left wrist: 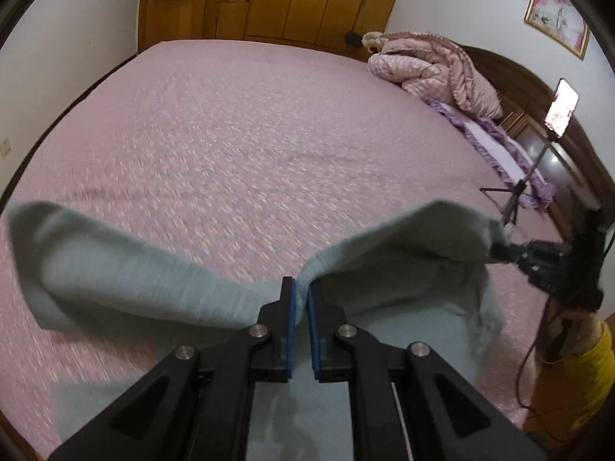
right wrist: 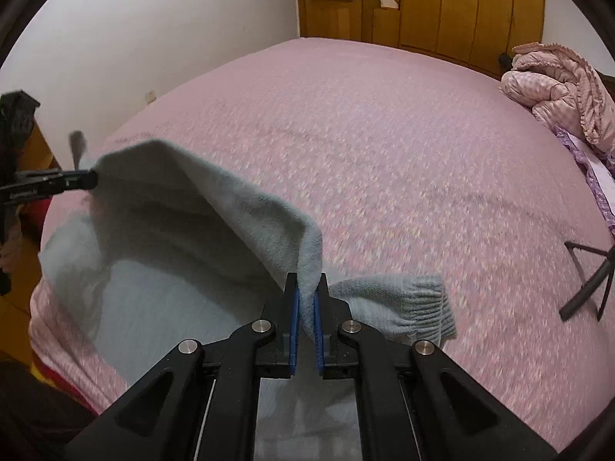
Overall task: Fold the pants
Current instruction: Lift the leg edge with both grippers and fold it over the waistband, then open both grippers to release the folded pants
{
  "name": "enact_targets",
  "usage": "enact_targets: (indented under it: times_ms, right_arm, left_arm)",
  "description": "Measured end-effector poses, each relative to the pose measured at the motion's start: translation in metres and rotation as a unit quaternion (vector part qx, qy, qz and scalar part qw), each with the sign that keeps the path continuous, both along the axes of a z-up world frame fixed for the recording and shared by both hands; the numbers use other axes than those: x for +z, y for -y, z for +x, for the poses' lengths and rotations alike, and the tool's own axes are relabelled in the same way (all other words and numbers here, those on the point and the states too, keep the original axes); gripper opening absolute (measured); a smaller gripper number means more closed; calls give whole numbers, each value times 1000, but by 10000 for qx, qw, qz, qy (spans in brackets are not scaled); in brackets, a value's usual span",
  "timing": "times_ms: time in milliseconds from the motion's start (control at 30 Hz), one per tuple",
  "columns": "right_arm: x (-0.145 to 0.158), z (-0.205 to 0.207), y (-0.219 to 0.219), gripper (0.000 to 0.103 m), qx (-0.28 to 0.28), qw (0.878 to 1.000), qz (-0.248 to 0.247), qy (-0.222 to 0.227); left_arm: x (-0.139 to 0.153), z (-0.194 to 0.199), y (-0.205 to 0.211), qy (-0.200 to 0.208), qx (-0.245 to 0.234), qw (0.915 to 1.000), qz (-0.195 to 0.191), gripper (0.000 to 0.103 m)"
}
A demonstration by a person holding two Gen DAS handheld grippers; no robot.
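Ribbed cuff [right wrist: 426, 309] only beside right tongs [right wrist: 306, 299]

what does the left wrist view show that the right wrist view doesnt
Only the left wrist view shows the framed picture on the wall, the phone on its tripod, and the right gripper from the side. Only the right wrist view shows the ribbed cuff of a pant leg and the left gripper from the side. Both show the grey pants lifted over the pink bedspread, each gripper shut on the fabric, the bundled pink quilt and the wooden wardrobe.
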State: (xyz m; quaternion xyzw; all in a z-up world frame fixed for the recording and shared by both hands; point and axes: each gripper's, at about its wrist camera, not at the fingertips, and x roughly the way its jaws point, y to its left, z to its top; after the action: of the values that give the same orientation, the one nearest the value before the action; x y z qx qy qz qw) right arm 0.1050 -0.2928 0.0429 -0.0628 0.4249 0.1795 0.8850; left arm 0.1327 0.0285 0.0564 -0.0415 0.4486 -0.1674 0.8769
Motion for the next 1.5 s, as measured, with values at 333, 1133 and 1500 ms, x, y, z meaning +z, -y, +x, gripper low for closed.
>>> enact_targets:
  times_ms: [333, 1133, 1500]
  right_arm:
    - [-47, -29, 3, 8, -180, 9987, -81, -465]
    - [-77, -56, 1, 35, -883, 9925, 263, -802]
    - [-79, -80, 27, 38, -1243, 9869, 332, -976]
  left_arm:
    - [-33, -49, 7, -429, 160, 9989, 55, 6]
    - [-85, -81, -5, -1313, 689, 9889, 72, 36]
    - [-78, -93, -17, -1329, 887, 9871, -120, 36]
